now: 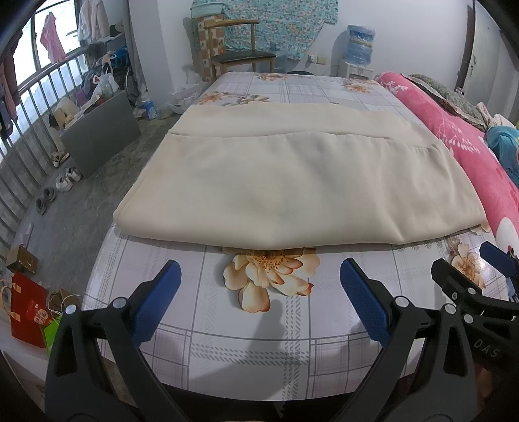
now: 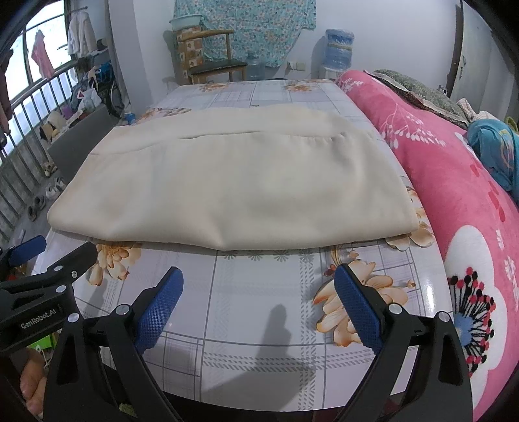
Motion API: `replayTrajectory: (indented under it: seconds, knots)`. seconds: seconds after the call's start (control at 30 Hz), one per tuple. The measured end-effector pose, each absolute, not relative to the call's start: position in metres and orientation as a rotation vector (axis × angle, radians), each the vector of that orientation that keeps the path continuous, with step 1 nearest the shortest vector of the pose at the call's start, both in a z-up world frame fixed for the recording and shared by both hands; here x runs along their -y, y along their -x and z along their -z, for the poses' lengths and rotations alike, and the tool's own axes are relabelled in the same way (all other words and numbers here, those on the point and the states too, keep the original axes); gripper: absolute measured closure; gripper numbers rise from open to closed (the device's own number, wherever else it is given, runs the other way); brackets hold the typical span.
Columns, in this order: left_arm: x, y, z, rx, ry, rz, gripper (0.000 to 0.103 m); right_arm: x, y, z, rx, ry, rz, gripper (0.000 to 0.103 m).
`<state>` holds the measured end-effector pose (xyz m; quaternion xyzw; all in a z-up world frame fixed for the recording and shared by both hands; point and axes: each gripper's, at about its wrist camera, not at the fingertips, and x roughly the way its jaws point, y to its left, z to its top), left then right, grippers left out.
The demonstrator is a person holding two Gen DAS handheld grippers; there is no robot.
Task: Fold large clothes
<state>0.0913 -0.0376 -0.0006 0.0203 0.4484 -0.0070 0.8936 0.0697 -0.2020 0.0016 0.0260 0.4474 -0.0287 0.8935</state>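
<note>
The folded garment [image 1: 292,181] is plain cream, with no print. Under it, the bed sheet [image 1: 246,337] is white with a grey plaid grid and large peach-orange flowers. Beside the garment, the blanket [image 2: 454,201] is bright pink with white blossoms and black-and-red stamens. Each claw is black with textured blue pads [image 1: 159,302]. Beyond the garment, the hanging cloth [image 2: 259,29] is teal with small flowers.

Both tongs [image 1: 259,276] [image 2: 258,282] have black frames, silver rivets, blue textured pads [image 2: 356,308] and white lettering.
</note>
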Motion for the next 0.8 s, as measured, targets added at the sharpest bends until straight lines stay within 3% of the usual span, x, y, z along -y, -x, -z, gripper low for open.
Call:
replayTrajectory:
  seconds: [0.8]
  knots:
    - [0.0376, -0.0914, 0.0010, -0.927, -0.043, 0.014, 0.008, 0.1993, -0.0685, -0.0008, -0.930, -0.053, 0.056, 0.011]
